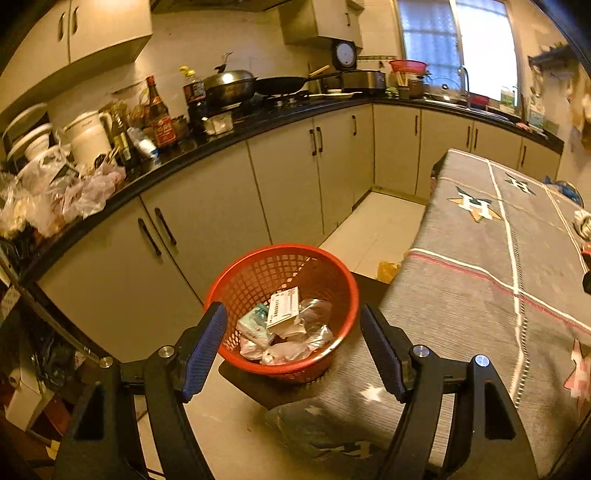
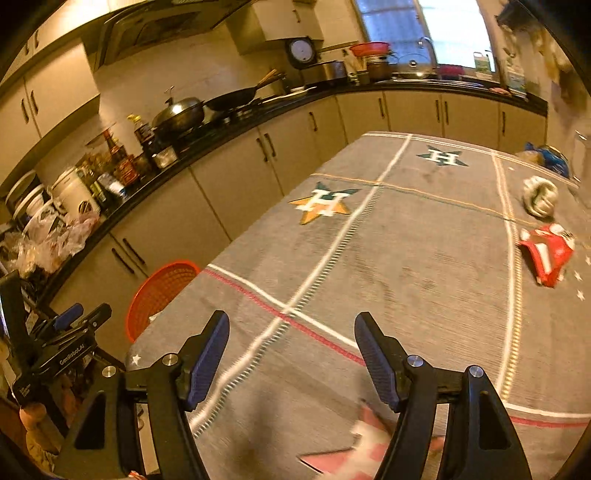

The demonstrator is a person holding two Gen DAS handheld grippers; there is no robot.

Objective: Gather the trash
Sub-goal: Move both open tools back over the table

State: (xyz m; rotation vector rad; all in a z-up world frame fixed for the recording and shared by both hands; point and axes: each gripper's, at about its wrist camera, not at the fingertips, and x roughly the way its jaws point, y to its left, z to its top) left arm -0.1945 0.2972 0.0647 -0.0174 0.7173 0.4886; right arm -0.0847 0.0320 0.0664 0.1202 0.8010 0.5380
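Hovering with fingers spread and nothing held, the left gripper (image 1: 293, 354) is hanging over the red mesh basket (image 1: 334, 280), which is sitting by the table's (image 2: 406, 258) near-left corner, handy for drops. The right gripper (image 2: 291, 354), equally spread and holding nothing, is facing the red wrapper (image 2: 546, 254) and crumpled white wrapper (image 2: 539, 195) lying near the table's right edge, probably its next targets.

The left wrist view looks forward and downward between its two fingers, from above the floor beside the table's corner, close over the red basket (image 1: 282, 310), and faces the counter (image 1: 221, 142) and the window (image 1: 458, 48). The right wrist view sits over the near end of the table (image 2: 406, 258), looks along its cloth toward the same window wall, and is close to the cloth. Both views share the table, the basket (image 2: 159, 295), the counter (image 2: 207, 136) and the window (image 2: 424, 26). The right view also sees the left gripper (image 2: 70, 321) at its left edge.
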